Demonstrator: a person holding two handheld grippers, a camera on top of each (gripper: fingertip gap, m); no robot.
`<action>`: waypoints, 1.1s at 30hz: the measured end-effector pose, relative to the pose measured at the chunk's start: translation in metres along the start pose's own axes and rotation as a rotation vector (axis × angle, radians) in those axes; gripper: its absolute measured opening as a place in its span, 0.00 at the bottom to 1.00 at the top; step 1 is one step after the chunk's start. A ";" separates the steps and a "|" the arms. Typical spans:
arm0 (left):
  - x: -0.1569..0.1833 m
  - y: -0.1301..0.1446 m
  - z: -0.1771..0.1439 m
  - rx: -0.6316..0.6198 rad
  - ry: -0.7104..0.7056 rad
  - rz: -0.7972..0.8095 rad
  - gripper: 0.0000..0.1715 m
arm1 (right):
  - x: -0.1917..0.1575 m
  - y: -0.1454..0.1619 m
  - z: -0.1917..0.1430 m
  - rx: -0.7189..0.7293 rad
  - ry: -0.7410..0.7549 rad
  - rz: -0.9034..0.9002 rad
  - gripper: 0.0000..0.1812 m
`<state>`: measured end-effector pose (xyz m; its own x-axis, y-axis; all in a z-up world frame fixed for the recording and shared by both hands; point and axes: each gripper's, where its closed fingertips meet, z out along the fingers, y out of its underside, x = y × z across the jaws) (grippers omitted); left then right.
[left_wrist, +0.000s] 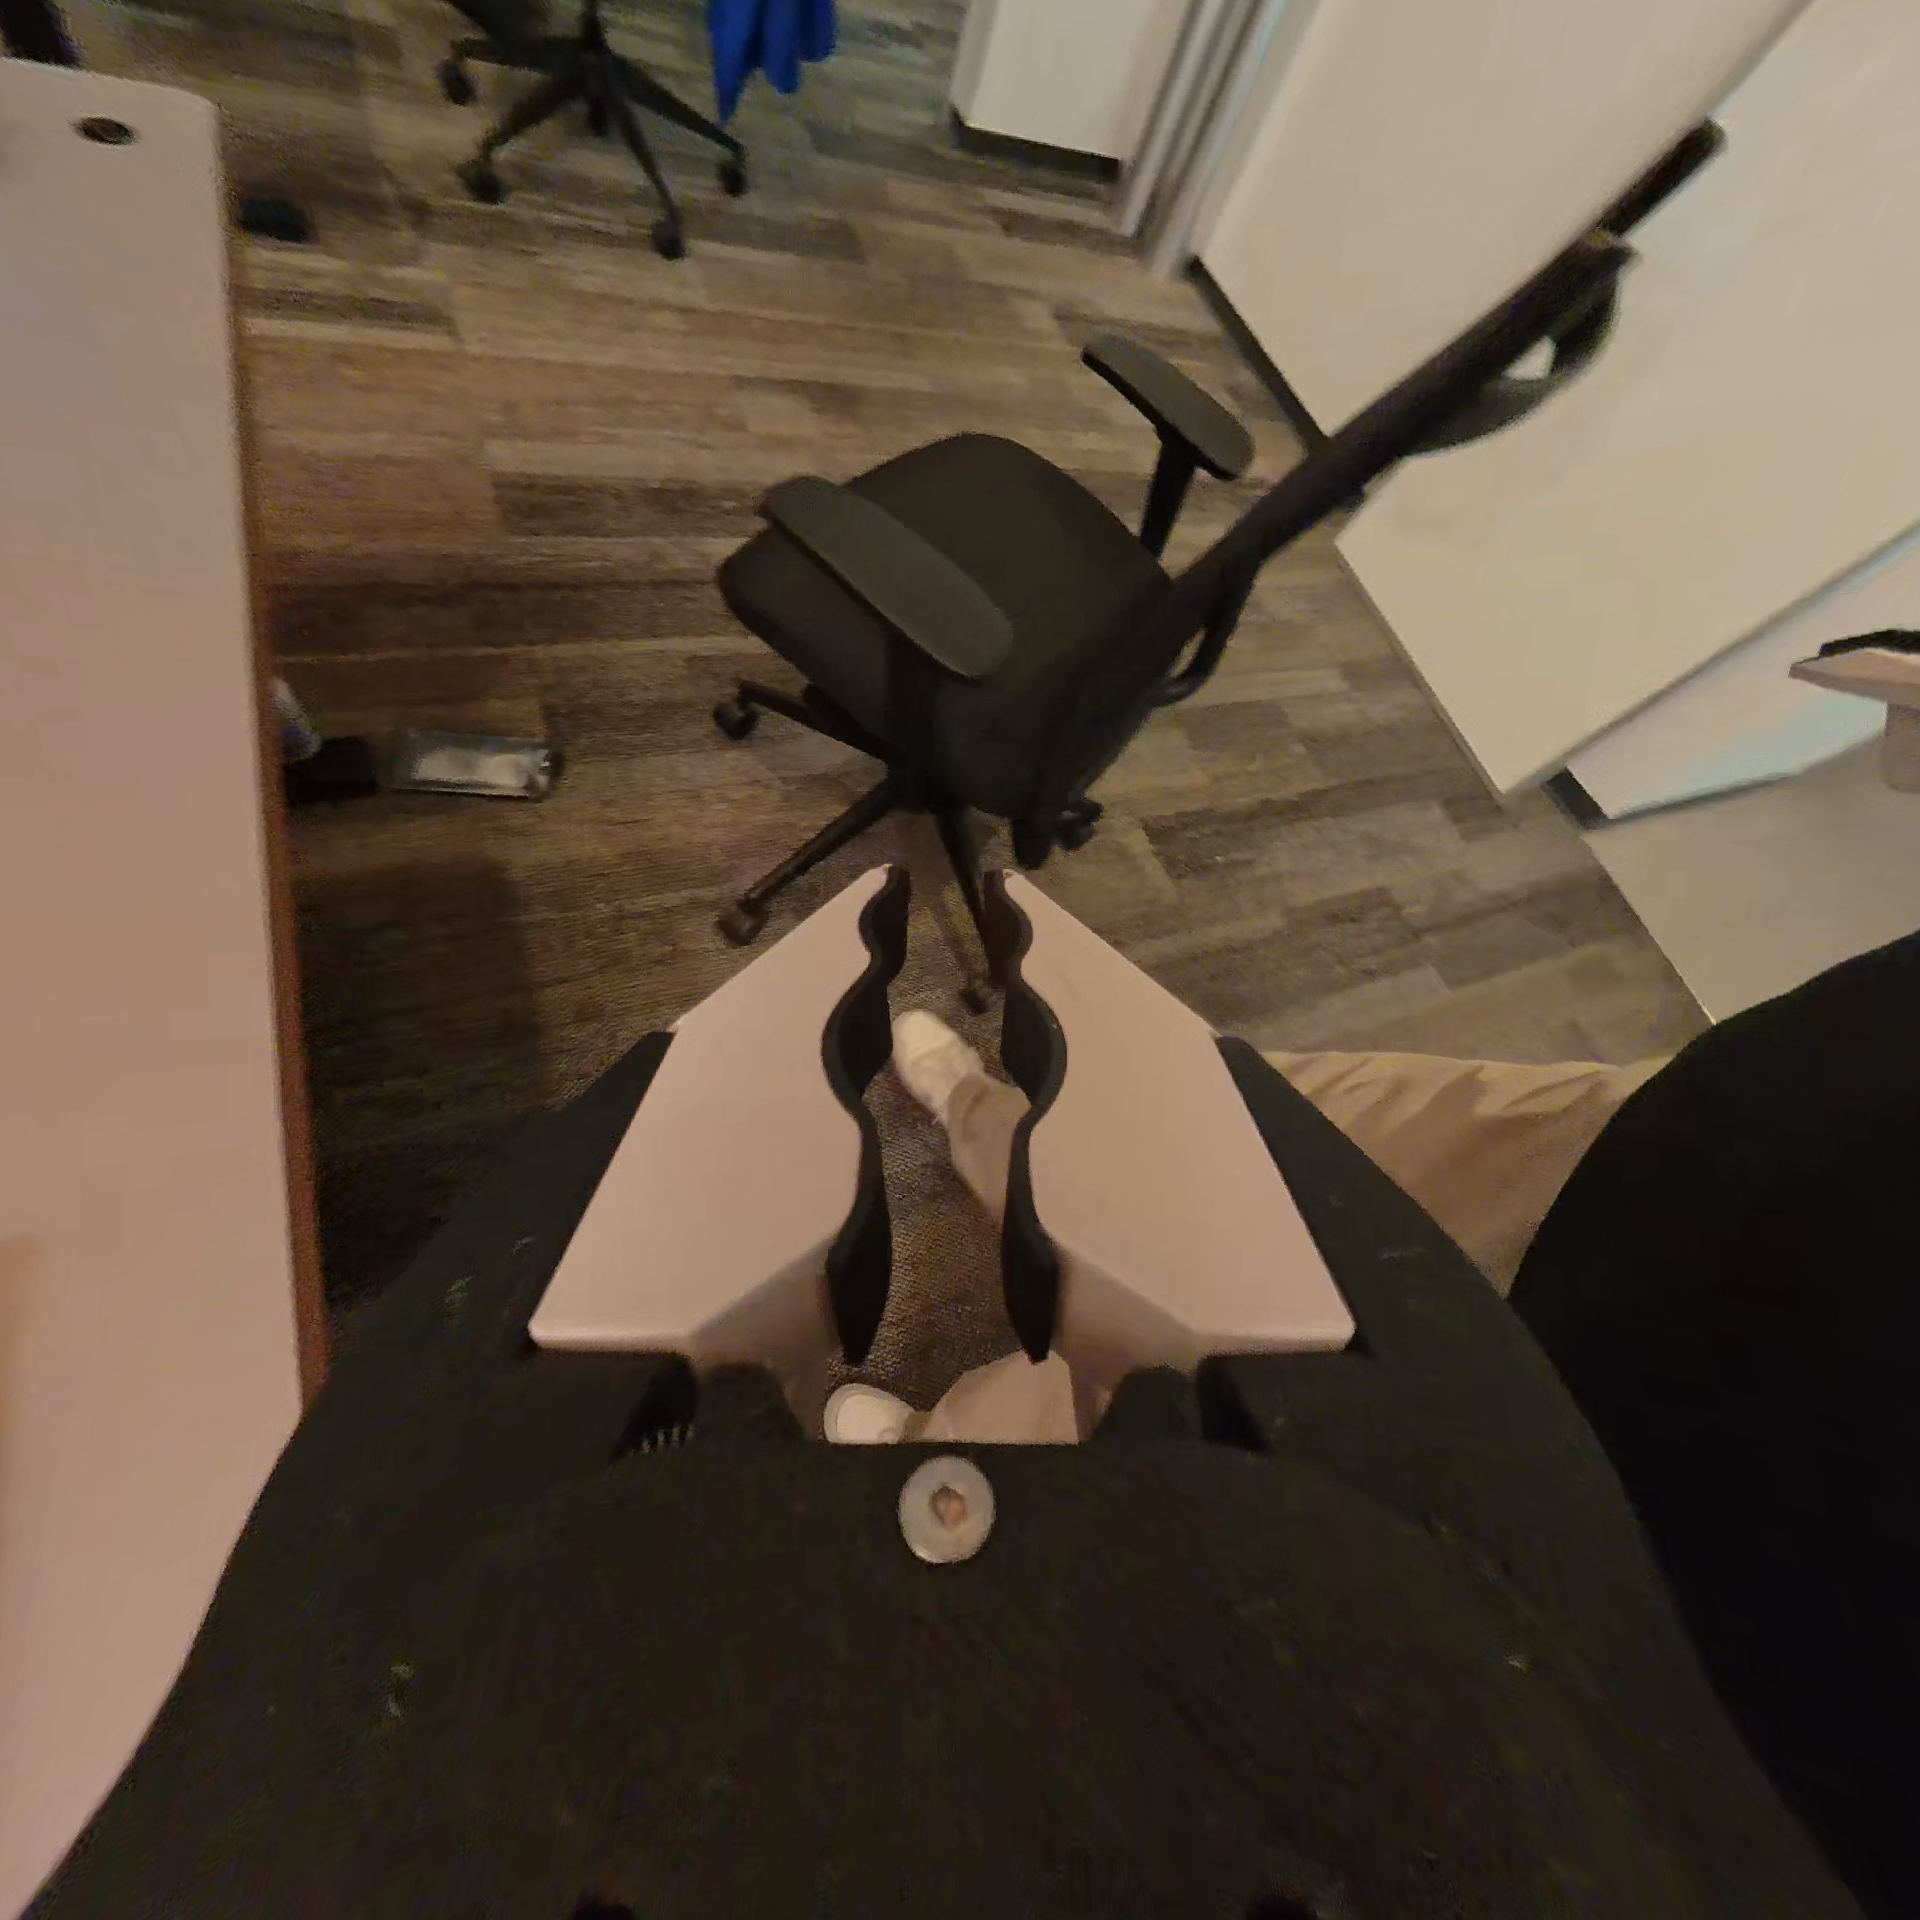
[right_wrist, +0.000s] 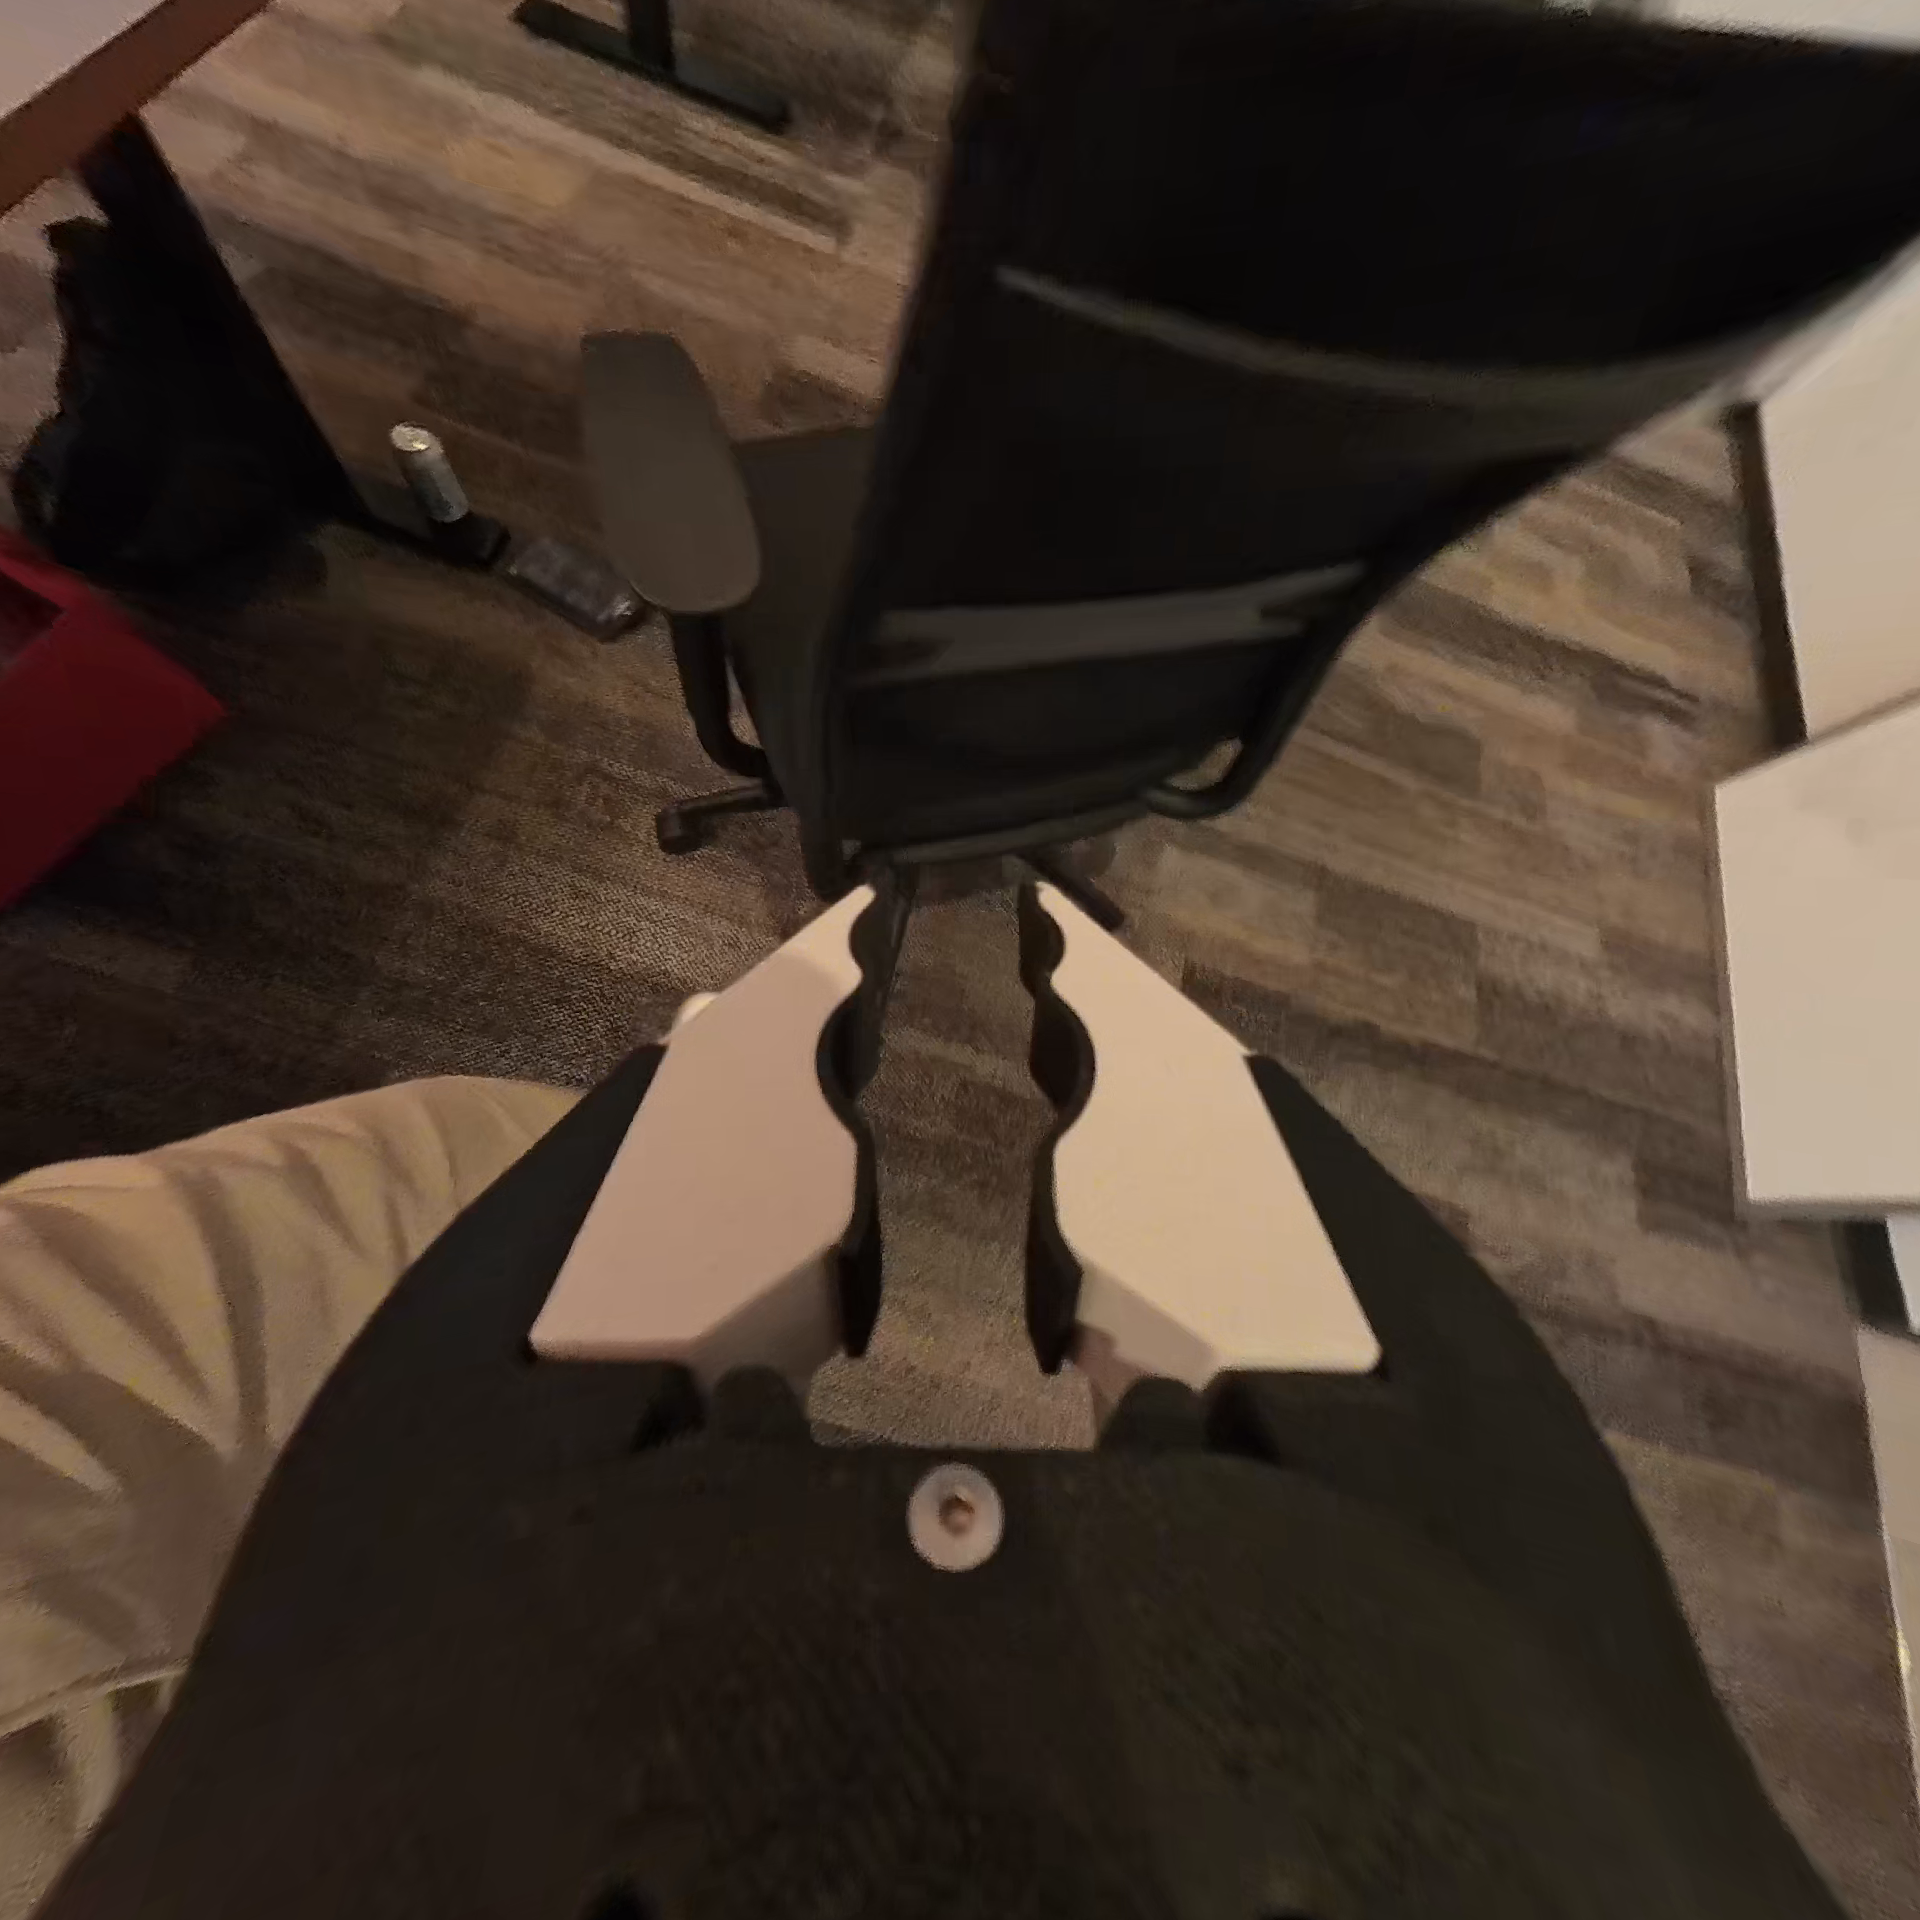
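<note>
We hold the left gripper (left_wrist: 943, 883) out above the floor, tilted downward, its body filling the lower part of the left wrist view. Its two white fingers (left_wrist: 727, 1174) with wavy black inner pads stand parted by a narrow gap, and nothing sits between them; through the gap we see grey carpet (left_wrist: 623, 436), a white shoe (left_wrist: 930, 1049) and a beige trouser leg (left_wrist: 1455, 1132). The gripper touches nothing. The nearest thing ahead of its tips is a black office chair (left_wrist: 987, 623), seen from the side, with its wheeled base just beyond the fingertips. A white desk (left_wrist: 114, 727) runs along the left edge, and a second black chair (left_wrist: 592, 104) stands farther off near a blue cloth (left_wrist: 769, 42).

We hold the right gripper (right_wrist: 956, 899) in much the same pose, pointing down and forward. Its white fingers (right_wrist: 727, 1164) are likewise slightly apart and empty, with only carpet (right_wrist: 1455, 935) showing between them. Its tips point at the lower edge of the backrest of a black office chair (right_wrist: 1195, 416), close but, as far as we can tell through the blur, not touching. A beige trouser leg (right_wrist: 208, 1299) lies to its left, a red box (right_wrist: 73, 707) sits farther left, and white panels (right_wrist: 1829, 987) stand at the right.
</note>
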<state>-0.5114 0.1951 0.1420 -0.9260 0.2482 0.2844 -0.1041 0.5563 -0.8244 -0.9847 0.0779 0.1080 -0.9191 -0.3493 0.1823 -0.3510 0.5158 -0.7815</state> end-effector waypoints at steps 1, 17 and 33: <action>0.009 0.001 0.006 -0.014 0.031 0.016 0.08 | 0.006 0.015 -0.014 -0.007 0.011 0.035 0.11; 0.247 -0.059 0.163 -0.021 0.222 0.270 0.00 | 0.184 0.158 -0.083 -0.004 0.133 0.311 0.16; 0.241 -0.006 0.226 -0.305 -0.299 0.405 0.00 | 0.303 0.208 -0.048 -0.058 -0.132 0.228 0.04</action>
<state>-0.8160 0.0722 0.1050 -0.9370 0.2787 -0.2105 0.3472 0.6781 -0.6478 -1.3451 0.1167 0.0296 -0.9457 -0.3157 -0.0770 -0.1506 0.6358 -0.7570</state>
